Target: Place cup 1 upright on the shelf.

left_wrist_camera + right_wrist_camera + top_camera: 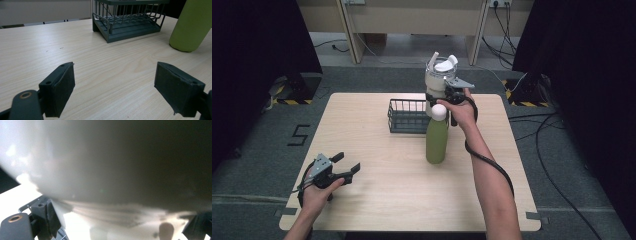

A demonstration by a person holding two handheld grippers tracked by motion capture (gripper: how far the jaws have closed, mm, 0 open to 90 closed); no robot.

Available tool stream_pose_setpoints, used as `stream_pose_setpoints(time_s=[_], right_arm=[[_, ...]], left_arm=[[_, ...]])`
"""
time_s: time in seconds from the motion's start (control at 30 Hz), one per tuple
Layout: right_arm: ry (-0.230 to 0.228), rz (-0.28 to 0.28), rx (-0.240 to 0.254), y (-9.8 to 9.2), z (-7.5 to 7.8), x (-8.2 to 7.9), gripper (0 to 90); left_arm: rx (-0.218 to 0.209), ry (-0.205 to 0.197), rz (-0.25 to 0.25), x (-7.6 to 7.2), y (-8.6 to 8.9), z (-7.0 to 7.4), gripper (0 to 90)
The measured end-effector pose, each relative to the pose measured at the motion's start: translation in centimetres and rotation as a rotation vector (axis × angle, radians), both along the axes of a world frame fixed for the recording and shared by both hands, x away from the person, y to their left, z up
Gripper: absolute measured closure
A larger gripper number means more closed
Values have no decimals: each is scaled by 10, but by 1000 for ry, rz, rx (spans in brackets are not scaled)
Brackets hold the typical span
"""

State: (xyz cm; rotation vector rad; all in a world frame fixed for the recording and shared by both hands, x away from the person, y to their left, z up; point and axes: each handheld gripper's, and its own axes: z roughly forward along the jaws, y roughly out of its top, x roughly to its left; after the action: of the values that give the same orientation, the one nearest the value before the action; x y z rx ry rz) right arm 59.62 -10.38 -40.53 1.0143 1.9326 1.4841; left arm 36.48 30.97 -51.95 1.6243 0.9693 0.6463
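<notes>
A: How far along does the work look?

B: Partway, by the look of it. The right tongs hold a white cup with a lid and straw up in the air, above the far right part of the bench. The cup hangs over the right end of the wire basket and just behind the green bottle.

A: So the cup is gripped?

B: It seems so. In the right gripper view the pale body of the cup sits very close, with the dark jaws at either side of its lower part, closed in on it.

A: And the bottle?

B: It stands upright on the bench, just right of the basket, with its white cap close under the right hand. Nothing grips it.

A: The other hand?

B: The left tongs rest at the near left corner, jaws spread wide with only bare wood between them, well apart from everything.

A: What is left?

B: Likely setting the cup down, perhaps into the basket, which looks empty. The bottle is untouched as well.
</notes>
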Motion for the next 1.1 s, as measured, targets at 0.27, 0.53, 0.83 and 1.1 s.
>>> stream_pose_setpoints(time_s=[0.27, 0.53, 0.83, 1.1], right_arm=[[16, 5, -18, 1, -9, 2, 109], [31, 10, -24, 4, -16, 4, 109], [29, 13, -34, 6, -22, 4, 108], [30, 16, -48, 9, -28, 4, 108]], left_arm=[[-1, 1, -2, 0, 0, 0, 162], [0, 1, -3, 0, 0, 0, 163], [1, 0, -5, 0, 0, 0, 163], [3, 0, -6, 0, 0, 0, 163]])
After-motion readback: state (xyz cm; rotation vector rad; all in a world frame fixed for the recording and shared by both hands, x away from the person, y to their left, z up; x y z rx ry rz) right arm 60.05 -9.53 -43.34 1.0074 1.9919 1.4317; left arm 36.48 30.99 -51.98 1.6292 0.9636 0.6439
